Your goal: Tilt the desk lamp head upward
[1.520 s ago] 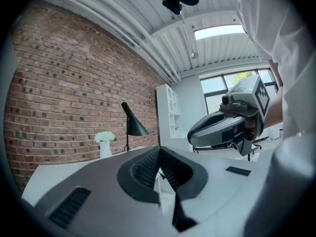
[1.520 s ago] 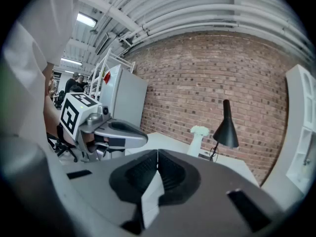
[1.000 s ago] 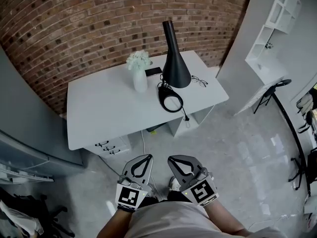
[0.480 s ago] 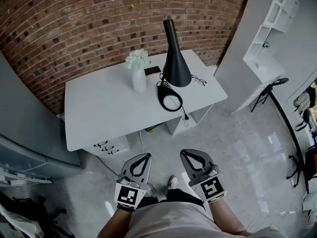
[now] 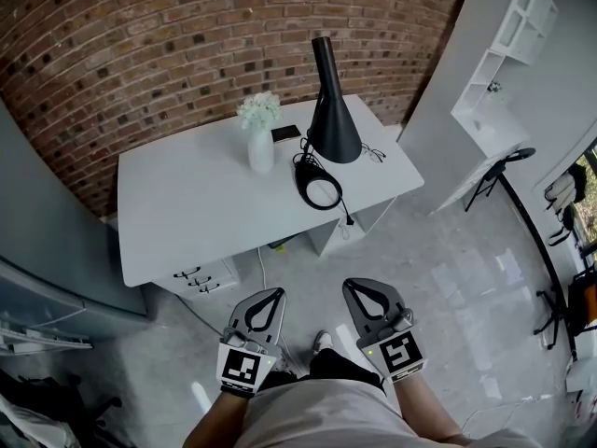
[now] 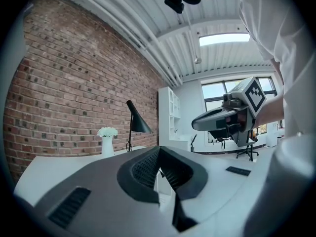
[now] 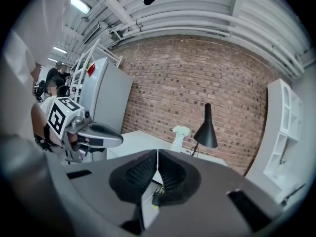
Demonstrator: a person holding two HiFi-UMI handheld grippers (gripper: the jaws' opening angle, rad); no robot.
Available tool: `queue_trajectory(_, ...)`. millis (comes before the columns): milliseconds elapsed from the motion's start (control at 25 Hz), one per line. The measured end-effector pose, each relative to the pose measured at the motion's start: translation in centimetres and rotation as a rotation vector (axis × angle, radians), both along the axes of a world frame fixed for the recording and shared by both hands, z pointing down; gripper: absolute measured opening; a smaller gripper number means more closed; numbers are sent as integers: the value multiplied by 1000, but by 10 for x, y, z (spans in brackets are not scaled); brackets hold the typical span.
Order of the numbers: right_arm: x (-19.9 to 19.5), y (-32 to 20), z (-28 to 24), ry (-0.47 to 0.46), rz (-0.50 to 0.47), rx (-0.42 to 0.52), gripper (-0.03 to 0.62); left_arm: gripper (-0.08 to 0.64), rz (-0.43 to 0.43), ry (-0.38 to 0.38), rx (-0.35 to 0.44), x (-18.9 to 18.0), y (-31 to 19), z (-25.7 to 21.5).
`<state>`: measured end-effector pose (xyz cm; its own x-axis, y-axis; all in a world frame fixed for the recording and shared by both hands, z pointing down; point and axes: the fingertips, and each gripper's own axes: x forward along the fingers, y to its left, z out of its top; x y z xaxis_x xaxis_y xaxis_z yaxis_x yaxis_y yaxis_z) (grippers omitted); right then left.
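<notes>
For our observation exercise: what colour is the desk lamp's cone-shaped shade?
Black. The desk lamp shade shows best in the head view, against the white desk.

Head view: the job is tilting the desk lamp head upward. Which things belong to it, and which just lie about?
Job: black cone-shaded desk lamp; left gripper; right gripper.
Lying about: white vase of white flowers; dark phone; wire-framed glasses; black ring-shaped object.
</notes>
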<state>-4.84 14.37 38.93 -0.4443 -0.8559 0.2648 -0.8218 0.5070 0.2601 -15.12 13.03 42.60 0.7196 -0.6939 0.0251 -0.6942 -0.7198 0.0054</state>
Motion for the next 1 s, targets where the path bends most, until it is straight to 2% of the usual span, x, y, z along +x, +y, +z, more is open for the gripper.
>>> queue_trajectory(320, -5, 8, 1, 18, 25, -4, 18, 8, 36, -2, -1, 1, 3, 4)
queue_trajectory(560, 7, 5, 3, 17, 44, -9, 18, 8, 55, -4, 8, 13, 1, 4)
queue_trajectory(1000, 45, -46, 10, -31, 9, -33, 18, 8, 34, -41, -42, 55, -31, 18)
